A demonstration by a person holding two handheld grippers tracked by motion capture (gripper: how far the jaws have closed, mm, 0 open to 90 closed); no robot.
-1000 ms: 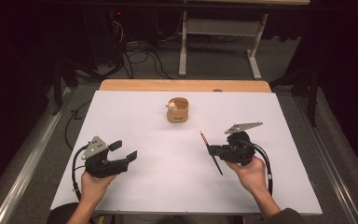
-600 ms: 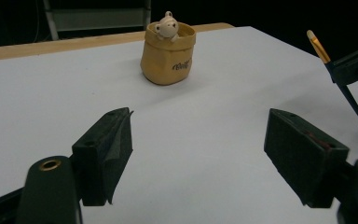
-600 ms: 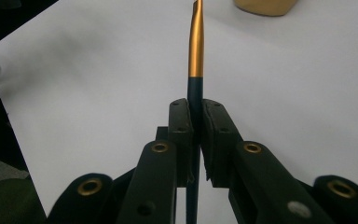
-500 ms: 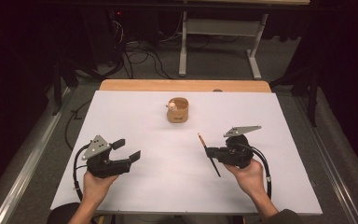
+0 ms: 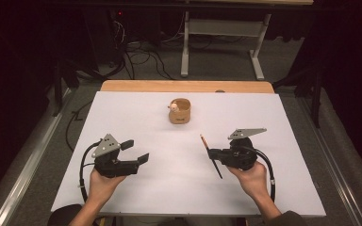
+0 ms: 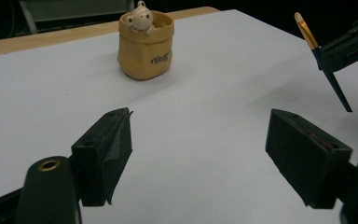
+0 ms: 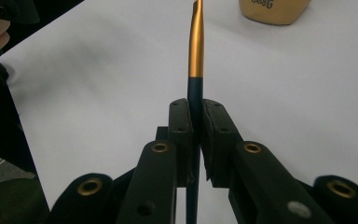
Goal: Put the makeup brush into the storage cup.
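Note:
A tan sack-shaped cup (image 5: pixel 180 111) with a small bear figure at its rim stands at the back middle of the white table (image 5: pixel 169 188); the cup (image 6: pixel 145 46) also shows in the left gripper view. My right gripper (image 5: pixel 212 154) (image 7: pixel 195 109) is shut on a paintbrush (image 5: pixel 218 172) (image 7: pixel 196 46) with a dark handle and gold ferrule, bristle end pointing toward the cup. At the front left my left gripper (image 5: pixel 137 150) (image 6: pixel 200 121) hovers open, nothing between its jaws, aimed toward the cup and the brush (image 6: pixel 335 86).
A strip of wooden tabletop (image 5: pixel 184 86) shows beyond the white sheet. On the dark floor behind lie cables (image 5: pixel 141 56) and a white desk frame (image 5: pixel 221 33). A metal rail (image 5: pixel 23 174) runs along the left side.
The left gripper has drifted slightly to the right, still open. The right gripper and the brush are nearly where they were.

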